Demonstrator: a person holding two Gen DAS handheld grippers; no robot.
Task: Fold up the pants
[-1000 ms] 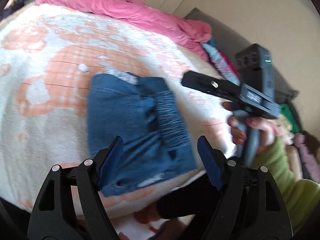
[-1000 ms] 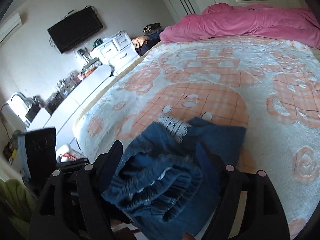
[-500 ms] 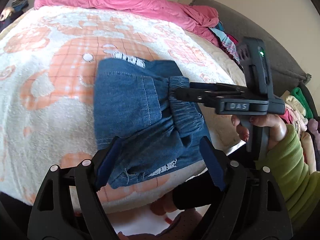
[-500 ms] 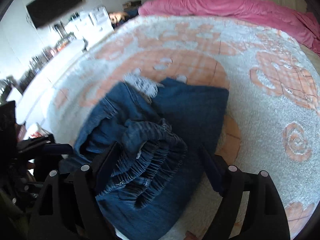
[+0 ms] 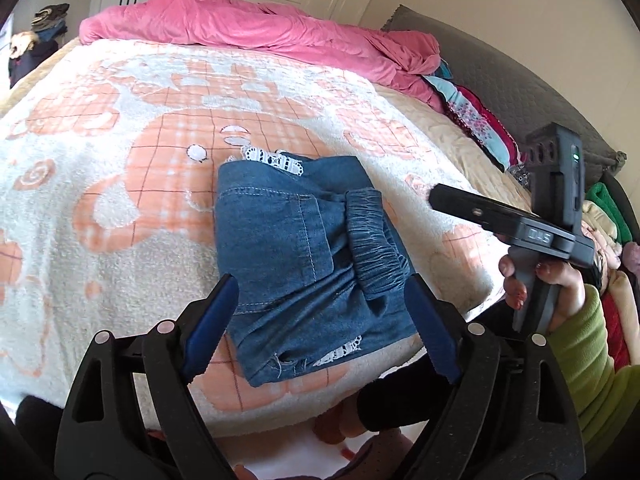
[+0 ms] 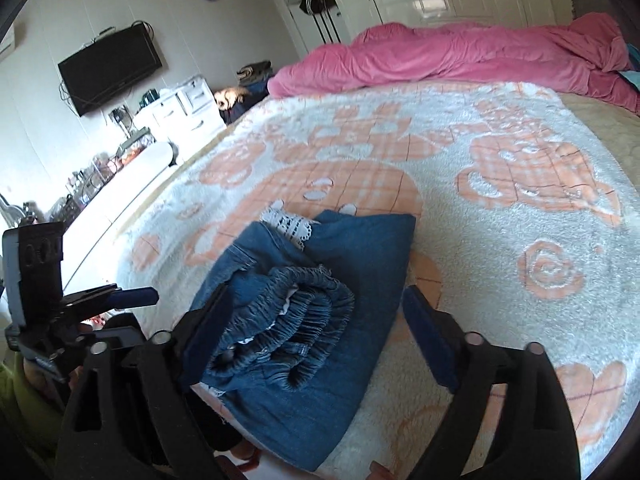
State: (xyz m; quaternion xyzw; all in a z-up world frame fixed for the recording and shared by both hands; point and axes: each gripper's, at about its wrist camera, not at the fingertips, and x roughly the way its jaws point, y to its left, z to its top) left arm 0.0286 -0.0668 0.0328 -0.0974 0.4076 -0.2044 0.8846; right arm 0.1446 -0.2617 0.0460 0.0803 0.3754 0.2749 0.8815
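Observation:
Blue denim pants with white lace hems lie folded into a compact stack near the bed's front edge; the elastic waistband lies bunched on top. My left gripper is open and empty, held above the stack's near edge. My right gripper is open and empty, close over the waistband side. The right gripper also shows from the side in the left wrist view, off the pants to the right. The left gripper shows at the left edge of the right wrist view.
The bed carries a white and orange fleece blanket. A pink duvet is piled at the far end. Clothes are heaped along the right side. A white dresser and a wall TV stand to the left.
The right gripper has lifted off the waistband and drawn back to the right. The pants lie still on the bed. The left gripper has barely moved.

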